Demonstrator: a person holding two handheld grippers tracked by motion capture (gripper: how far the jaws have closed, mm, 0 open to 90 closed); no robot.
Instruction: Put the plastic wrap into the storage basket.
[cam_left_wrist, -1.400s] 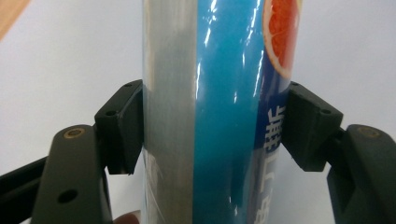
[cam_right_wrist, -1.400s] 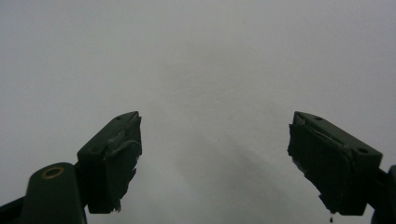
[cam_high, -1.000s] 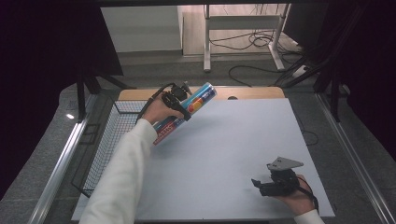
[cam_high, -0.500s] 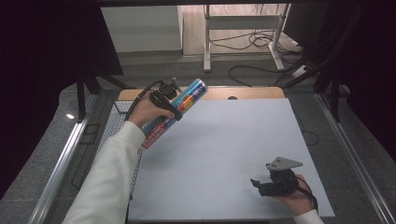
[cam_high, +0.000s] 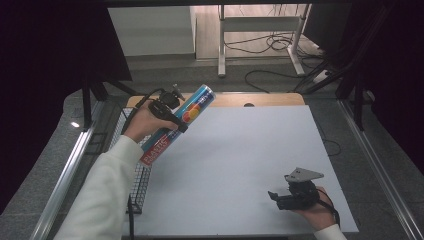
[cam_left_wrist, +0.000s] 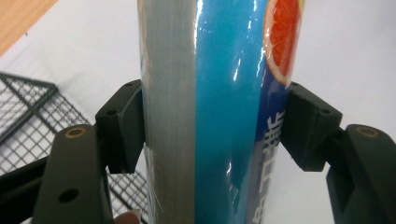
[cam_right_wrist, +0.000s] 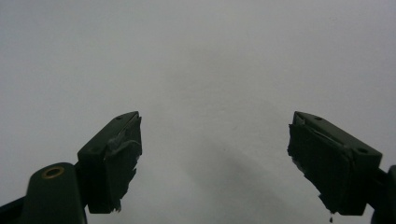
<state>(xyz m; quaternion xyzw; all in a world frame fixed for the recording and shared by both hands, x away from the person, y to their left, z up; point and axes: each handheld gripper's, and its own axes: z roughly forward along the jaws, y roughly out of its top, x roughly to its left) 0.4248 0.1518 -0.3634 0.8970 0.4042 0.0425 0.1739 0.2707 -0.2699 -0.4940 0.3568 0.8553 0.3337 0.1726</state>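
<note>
1. So far, the left tongs (cam_high: 172, 111) are gripping a tall blue tube (cam_high: 179, 124) around its middle; in the left gripper view both pads are pressing flat against the tube (cam_left_wrist: 219, 112), with nothing slack between them.

2. The tube is hanging tilted in the air over the far left corner of the desk (cam_high: 240, 165), its top end pointing away from the person and its red-labelled bottom end pointing down toward the wire basket (cam_high: 137, 192).

3. Judging from that, the pickup is done and the carry is under way. What is left seems to be the setting down, either onto the white desk or into the basket; I cannot tell which way the tube is travelling.

4. The right tongs (cam_high: 274, 197) are resting low near the near right corner of the desk, well apart from the tube. In the right gripper view the jaws are standing wide apart with nothing between them, and they are facing bare white desk (cam_right_wrist: 201, 60).

5. The desk is lying under a plain white sheet with a strip of wood showing along its far edge. The black wire basket is sitting just beside its left edge.

6. Beyond the desk, the room is looking dim: a grey floor, loose black cables (cam_high: 270, 45), and the legs of a white stand (cam_high: 260, 25) farther back.
</note>
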